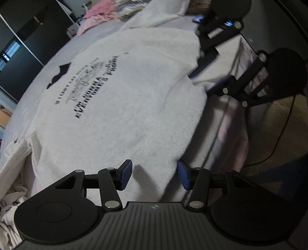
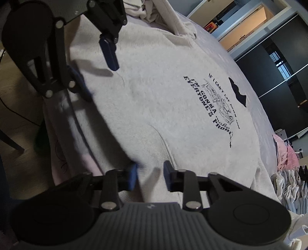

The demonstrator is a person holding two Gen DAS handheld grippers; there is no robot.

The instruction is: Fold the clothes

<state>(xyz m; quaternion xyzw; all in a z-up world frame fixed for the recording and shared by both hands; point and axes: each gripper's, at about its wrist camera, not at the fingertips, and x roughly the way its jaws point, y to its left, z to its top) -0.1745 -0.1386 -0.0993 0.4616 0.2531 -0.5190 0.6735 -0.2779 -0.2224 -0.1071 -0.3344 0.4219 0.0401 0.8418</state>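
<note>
The left gripper (image 1: 155, 174) stands over the ribbed hem of the grey sweatshirt (image 1: 119, 100), jaws apart and holding nothing. The right gripper (image 2: 150, 176) straddles hem fabric, jaws narrower; whether they grip cannot be told. The sweatshirt lies flat on the bed (image 1: 63, 50), print up. Pink clothing (image 1: 96, 11) lies beyond.

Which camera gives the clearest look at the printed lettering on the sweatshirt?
The right wrist view: the lettering on the sweatshirt is sharp enough there to read words such as "EVERYONE'S". In the left wrist view the same lettering is upside down and smeared, so it is hardly readable.
</note>
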